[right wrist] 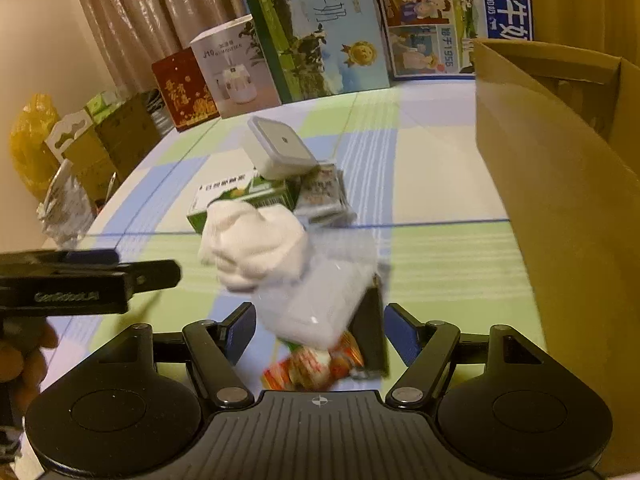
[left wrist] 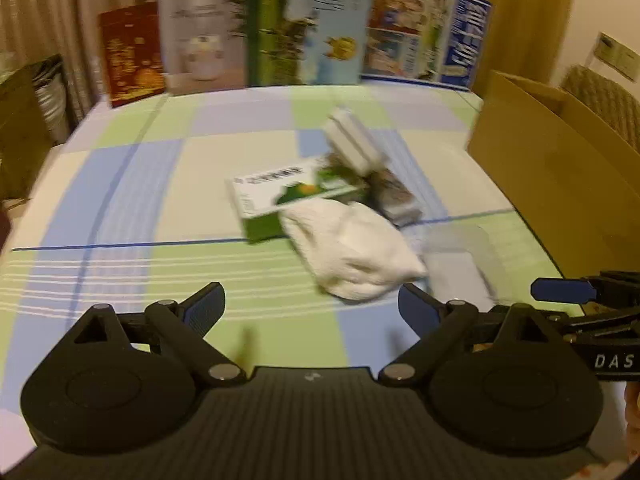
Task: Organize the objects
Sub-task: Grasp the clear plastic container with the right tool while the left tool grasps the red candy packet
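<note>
Both claws stand with jaws apart and nothing pressed between the pads: the left gripper (left wrist: pixel 312 308) hangs over bare checked tablecloth (left wrist: pixel 132 184), while the right gripper (right wrist: pixel 320 330) brackets a clear plastic packet (right wrist: pixel 316 304) and a colourful snack wrapper (right wrist: pixel 312 368) without squeezing them. Just beyond lies a white sock (right wrist: pixel 252 244), touching a green-and-white box (right wrist: pixel 244 196) topped by a tilted white square container (right wrist: pixel 276 148). Near the table's right edge stands a cardboard box (right wrist: pixel 560 184); printed cartons (right wrist: pixel 320 28) line the back.

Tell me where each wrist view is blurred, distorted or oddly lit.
Left wrist view: motion smear on the white sock and green box, fisheye bending of the table edges, warm yellowish light. Right wrist view: clear plastic packet smeared, milk carton print sharper, corners vignetted.
</note>
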`<state>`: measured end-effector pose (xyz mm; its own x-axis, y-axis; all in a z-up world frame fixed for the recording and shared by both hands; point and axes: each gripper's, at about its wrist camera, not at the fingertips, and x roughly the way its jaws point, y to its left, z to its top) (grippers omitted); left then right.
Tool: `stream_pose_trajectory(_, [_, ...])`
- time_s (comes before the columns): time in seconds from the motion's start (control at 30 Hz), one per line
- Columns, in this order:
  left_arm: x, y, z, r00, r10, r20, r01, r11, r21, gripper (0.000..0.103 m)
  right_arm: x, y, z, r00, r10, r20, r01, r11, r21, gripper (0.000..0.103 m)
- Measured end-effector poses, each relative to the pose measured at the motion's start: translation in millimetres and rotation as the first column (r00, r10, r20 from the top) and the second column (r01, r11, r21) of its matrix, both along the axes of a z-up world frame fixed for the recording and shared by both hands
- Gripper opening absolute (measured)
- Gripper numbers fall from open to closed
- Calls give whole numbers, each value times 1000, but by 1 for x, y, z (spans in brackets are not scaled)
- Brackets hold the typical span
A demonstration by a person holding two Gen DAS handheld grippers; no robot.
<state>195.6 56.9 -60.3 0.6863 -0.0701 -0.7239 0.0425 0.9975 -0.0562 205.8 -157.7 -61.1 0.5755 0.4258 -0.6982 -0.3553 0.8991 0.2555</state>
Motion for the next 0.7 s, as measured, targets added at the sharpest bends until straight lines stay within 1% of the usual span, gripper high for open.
stream_pose_trajectory(0.17, [2, 19, 1, 998, 65, -11, -65, 998, 1, 91, 13, 14, -4, 1000, 9, -2, -9, 1000, 10, 69])
stream_pose_trajectory(0.3, [2, 22, 0, 997, 71, -21, -71, 997, 7, 91, 20, 23, -6, 1000, 2, 27, -1, 1000, -25, 69])
stream_pose_trajectory(0.33, [2, 22, 1, 998, 66, -23, -65, 998, 9, 91, 22, 23, -6, 1000, 1, 29, 0, 999, -33, 68])
stream_pose_trajectory(0.37, [2, 20, 1, 998, 60, -25, -60, 998, 12, 92, 23, 23, -7, 1000, 2, 31, 0, 999, -44, 64])
stream_pose_trajectory(0.43, [3, 15, 1, 999, 41, -26, -41, 999, 14, 92, 22, 20, -6, 999, 1, 33, 1, 998, -65, 60])
stream_pose_trajectory(0.53, [4, 5, -1, 999, -3, -34, 3, 1000, 7, 92, 18, 10, -3, 999, -14, 40, 17, 996, -86, 58])
stream_pose_trajectory(0.67, [3, -13, -6, 995, -93, -44, 94, 996, 5, 91, 10, -15, 4, 998, -50, 28, 52, 997, -51, 58])
stream_pose_trajectory(0.7, [3, -19, -8, 991, -126, -45, 126, 992, 3, 89, 9, -21, 5, 998, -58, 26, 60, 997, -43, 58])
